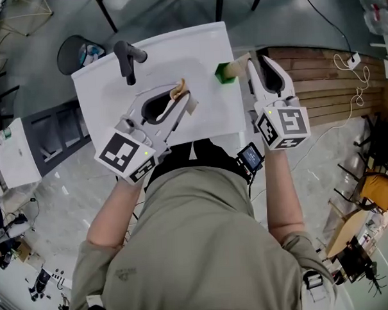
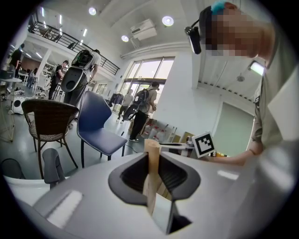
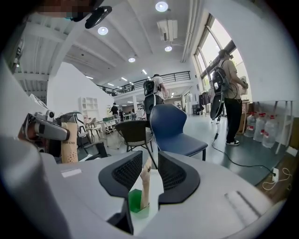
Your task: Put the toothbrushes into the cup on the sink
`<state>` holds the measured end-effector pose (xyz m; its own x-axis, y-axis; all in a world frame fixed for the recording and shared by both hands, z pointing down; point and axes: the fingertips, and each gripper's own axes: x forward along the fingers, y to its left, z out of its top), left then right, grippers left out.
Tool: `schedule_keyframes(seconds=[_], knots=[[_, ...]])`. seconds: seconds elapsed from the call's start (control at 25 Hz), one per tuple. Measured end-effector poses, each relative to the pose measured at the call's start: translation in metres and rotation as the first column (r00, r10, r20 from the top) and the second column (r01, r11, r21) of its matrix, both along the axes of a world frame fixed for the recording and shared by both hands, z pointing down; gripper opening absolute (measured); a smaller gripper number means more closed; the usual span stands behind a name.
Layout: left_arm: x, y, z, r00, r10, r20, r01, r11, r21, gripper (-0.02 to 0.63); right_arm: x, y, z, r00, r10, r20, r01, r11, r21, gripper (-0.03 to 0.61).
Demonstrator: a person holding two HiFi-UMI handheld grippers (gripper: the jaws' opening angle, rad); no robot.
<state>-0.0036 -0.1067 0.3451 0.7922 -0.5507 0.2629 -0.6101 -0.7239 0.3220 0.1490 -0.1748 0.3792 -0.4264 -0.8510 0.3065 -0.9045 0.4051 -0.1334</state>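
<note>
A white sink (image 1: 205,44) with a black faucet (image 1: 128,57) is in front of me. A small green cup (image 1: 225,73) stands at the sink's right edge. A pale wooden toothbrush (image 3: 145,183) stands upright in the green cup (image 3: 135,200). My right gripper (image 1: 248,64) is beside the cup, and its jaws straddle the toothbrush with a gap showing. The right gripper (image 3: 150,176) is open. Over the basin, my left gripper (image 1: 177,99) is shut on a tan toothbrush pack (image 1: 179,91). The pack (image 2: 152,161) stands upright between that gripper's (image 2: 156,176) jaws.
A dark round bin (image 1: 79,53) sits on the floor behind the sink's left corner. A slatted wooden platform (image 1: 322,81) with a white cable lies to the right. A blue chair (image 2: 98,126) and a wicker chair (image 2: 46,121) stand beyond the sink, with people further off.
</note>
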Motion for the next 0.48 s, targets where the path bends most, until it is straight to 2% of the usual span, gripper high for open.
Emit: schedule_keyframes(seconds=[0.48], knots=[[0.009, 0.004, -0.020, 1.000, 0.029, -0.011, -0.028, 0.999, 0.045, 0.060, 0.003, 0.020, -0.039, 1.000, -0.004, -0.008, 0.004, 0.999, 0.055, 0.091]])
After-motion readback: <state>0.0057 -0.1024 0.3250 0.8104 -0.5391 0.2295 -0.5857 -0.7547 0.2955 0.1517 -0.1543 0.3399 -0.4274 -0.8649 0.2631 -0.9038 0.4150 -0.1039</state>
